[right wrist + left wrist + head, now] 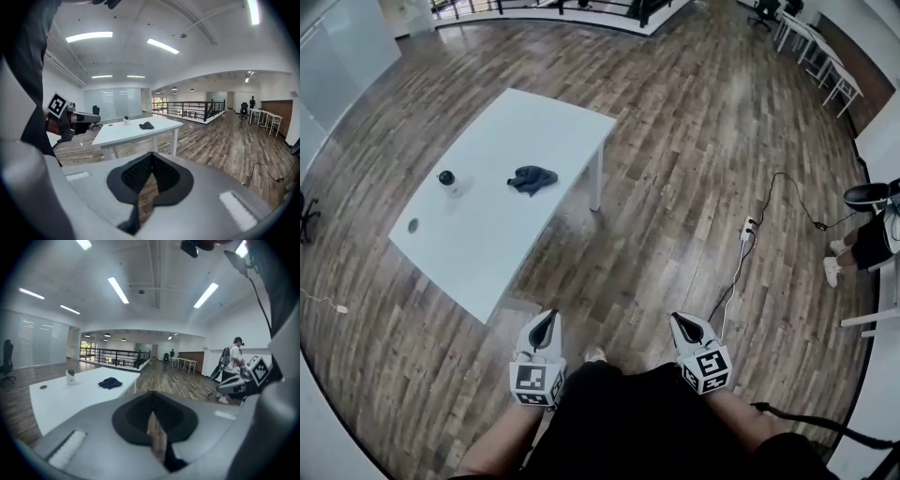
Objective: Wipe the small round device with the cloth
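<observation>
Standing well back from the counter (534, 117), you are at the approach step, and the wipe itself has not begun. Your left gripper (546, 319) and right gripper (683, 324) sit low and close to your body over the wood floor. Each gripper's own view shows its fingers (136, 418) pressed together with nothing between them, so both are closed and empty.

The small round device (446, 178) stands upright on the counter, well ahead of both sets of fingers and off to their left. The dark cloth (532, 178) lies crumpled on the same surface, apart from the device and on the side of it nearer your right fingers. It too is far beyond either gripper's reach. A small dark disc (413, 225) lies nearer the counter's edge, clear of both.

The next move, as I judge it, calls for closing the gap to the counter. You then need to open one set of fingers over the bunched cloth and pinch a good fold of it. Keep the other fingers free to steady the device, which looks light enough to tip or slide under a wipe. Mind the cable and power strip (748, 227) on the floor, ahead of your right fingers.
</observation>
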Motion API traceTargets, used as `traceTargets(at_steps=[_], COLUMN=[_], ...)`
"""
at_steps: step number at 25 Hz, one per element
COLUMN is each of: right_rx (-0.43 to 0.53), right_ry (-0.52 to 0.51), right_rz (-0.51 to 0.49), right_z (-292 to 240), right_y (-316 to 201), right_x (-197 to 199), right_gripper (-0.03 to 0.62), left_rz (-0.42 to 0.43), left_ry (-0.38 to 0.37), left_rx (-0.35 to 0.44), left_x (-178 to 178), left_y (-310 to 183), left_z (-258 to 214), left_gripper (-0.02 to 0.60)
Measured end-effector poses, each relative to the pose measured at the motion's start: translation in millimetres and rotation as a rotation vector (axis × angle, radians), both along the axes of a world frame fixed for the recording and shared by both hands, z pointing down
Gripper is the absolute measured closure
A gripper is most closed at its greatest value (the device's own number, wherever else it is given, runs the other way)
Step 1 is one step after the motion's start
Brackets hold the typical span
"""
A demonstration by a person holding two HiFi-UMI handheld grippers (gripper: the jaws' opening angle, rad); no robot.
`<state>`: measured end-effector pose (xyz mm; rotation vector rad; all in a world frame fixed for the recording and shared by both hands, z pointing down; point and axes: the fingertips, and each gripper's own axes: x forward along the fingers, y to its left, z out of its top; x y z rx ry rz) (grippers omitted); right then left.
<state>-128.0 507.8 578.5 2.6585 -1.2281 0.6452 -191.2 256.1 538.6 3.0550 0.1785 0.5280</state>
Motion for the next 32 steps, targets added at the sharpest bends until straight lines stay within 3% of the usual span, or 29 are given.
traceTargets(at_steps=[6, 14, 19, 23, 32], right_rx=[-0.003, 0.017, 0.054, 0.079, 0.077], right_ry=[0.027, 0.002, -0.034, -0.023, -0.027], right_rz=[0.059, 0.075, 0.032, -0.073, -0.243], right_z=[-7.4, 1.0, 23.8, 21.0, 14.9], right_y=[-7.4, -22.1, -51.0, -88.0, -124.7], right_x=[17.6, 50.8, 113.8, 171.2, 294.7], right_gripper=[0.592, 0.592, 0.592, 0.592, 0.592], left_rz=[0.071, 0.071, -0.014, -0.087, -0.253], left_ry=[0.026, 0.06, 0.047, 0.02, 0.018], left_rx=[-0.001, 0.03, 0.06, 0.071, 0.028], left_x=[35.0, 81.8, 116.0, 145.3, 254.8], left_y=[-2.4, -21.2, -46.5, -64.9, -84.1], left_z=[-3.0, -30.1, -33.3, -34.7, -43.9], left_gripper=[0.574, 0.574, 0.575, 0.574, 0.574])
